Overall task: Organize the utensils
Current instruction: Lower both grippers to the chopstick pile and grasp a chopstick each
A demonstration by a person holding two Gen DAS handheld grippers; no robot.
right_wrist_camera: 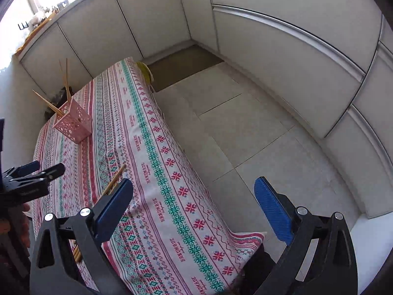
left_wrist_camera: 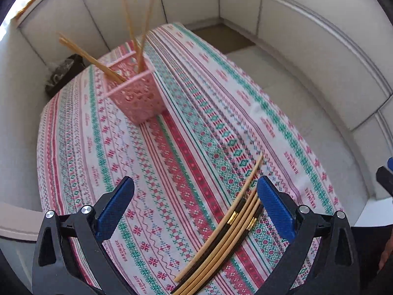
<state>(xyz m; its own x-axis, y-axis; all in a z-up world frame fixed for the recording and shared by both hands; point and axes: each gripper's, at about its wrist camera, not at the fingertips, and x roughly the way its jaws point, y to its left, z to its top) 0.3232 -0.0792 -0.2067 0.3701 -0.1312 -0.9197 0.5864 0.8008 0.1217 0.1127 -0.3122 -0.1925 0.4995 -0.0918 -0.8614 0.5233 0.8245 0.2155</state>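
While both grippers gape empty: slim bamboo chopsticks (left_wrist_camera: 221, 231) (perforated pink basket (left_wrist_camera: 137, 95) beyond).

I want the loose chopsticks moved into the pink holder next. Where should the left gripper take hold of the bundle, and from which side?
Grip the chopsticks near mid-length, about at the gold bands, coming from above with the left gripper jaws straddling the bundle crosswise. They lie flat and parallel on the tablecloth, so closing across them likely gathers them. The basket stands farther along the table.
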